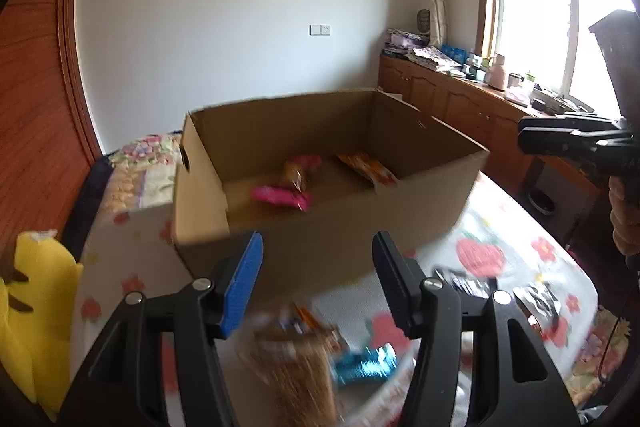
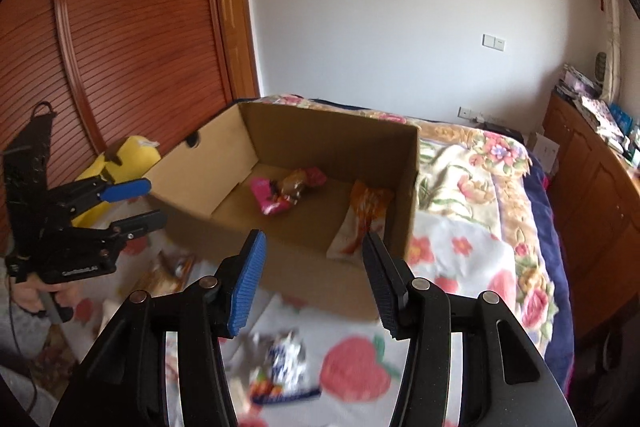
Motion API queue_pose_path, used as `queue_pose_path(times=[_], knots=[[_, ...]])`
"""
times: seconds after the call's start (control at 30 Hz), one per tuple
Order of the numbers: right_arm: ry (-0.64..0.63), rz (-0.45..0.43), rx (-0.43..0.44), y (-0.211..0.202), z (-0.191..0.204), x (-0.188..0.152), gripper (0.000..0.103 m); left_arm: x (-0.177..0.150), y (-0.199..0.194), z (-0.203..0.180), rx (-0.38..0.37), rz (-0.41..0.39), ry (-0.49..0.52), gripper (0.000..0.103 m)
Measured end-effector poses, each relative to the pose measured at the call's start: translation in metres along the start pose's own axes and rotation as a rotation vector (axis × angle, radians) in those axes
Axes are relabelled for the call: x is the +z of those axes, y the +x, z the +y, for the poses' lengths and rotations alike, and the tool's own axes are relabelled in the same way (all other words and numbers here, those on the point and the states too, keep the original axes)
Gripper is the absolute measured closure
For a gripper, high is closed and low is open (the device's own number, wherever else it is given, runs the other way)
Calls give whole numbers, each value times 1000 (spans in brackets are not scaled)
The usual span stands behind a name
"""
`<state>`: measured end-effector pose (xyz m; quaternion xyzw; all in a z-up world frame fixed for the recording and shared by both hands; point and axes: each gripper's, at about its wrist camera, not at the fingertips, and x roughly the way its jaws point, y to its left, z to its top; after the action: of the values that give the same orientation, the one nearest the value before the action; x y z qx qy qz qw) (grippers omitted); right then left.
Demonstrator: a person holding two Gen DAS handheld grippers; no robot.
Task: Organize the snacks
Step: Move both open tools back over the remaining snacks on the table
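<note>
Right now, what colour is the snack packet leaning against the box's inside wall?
Orange and white packet, leaning upright against the cardboard box; clearest in the right wrist view.

I am making out only one faint white line of lettering, on the body of the left gripper [image 2: 132, 205] at the left edge of the right wrist view; it is too small and blurred for me to read.
</note>
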<state>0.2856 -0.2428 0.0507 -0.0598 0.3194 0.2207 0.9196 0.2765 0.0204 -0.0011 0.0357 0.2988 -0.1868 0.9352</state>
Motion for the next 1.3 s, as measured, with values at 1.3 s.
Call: queue_pose_path(times=[1.3], knots=[[274,179,-23,-29,-16,-197,42,-107,-21,-27,53,53,-42,45]])
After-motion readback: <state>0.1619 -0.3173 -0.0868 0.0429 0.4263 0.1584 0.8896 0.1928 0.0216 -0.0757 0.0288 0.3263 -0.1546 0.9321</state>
